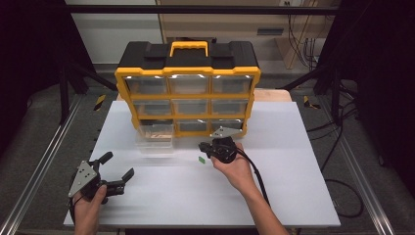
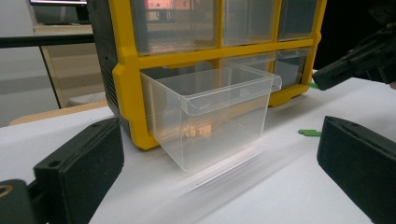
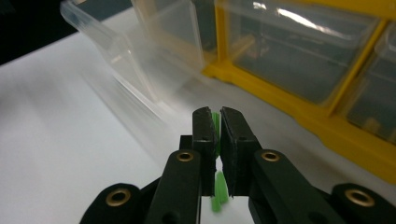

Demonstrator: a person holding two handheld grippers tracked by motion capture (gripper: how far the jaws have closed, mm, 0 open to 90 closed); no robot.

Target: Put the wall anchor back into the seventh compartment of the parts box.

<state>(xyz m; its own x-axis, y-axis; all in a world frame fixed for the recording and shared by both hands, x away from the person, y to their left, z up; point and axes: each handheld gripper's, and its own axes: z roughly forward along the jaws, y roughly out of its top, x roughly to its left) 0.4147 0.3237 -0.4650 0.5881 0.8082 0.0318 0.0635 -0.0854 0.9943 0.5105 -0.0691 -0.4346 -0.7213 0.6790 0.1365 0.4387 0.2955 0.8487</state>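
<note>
Right gripper (image 3: 217, 126): jaws pinching small green piece (image 3: 215, 122), hovering mid-table before yellow organizer (image 1: 188, 85). Second green piece (image 1: 201, 159) lying on white table (image 1: 274, 196) nearby. Left gripper (image 1: 116, 169): jaws gaping wide, idling near front-left corner. Clear drawer (image 2: 210, 116) sitting pulled out. Risk: thin piece slipping from pinch. Dark lab surrounding.

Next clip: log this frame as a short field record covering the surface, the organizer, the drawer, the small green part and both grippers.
surface: white table
organizer: yellow-and-black drawer cabinet, at the table's far side
open drawer: clear drawer, bottom left, pulled out
green piece: small green piece clamped between the right gripper's jaws
second green piece: another green piece lying on the table near the right gripper
right gripper: right gripper, jaws closed on the small green piece, in front of the cabinet
left gripper: left gripper, jaws apart, holding nothing, near the table's left front
</note>
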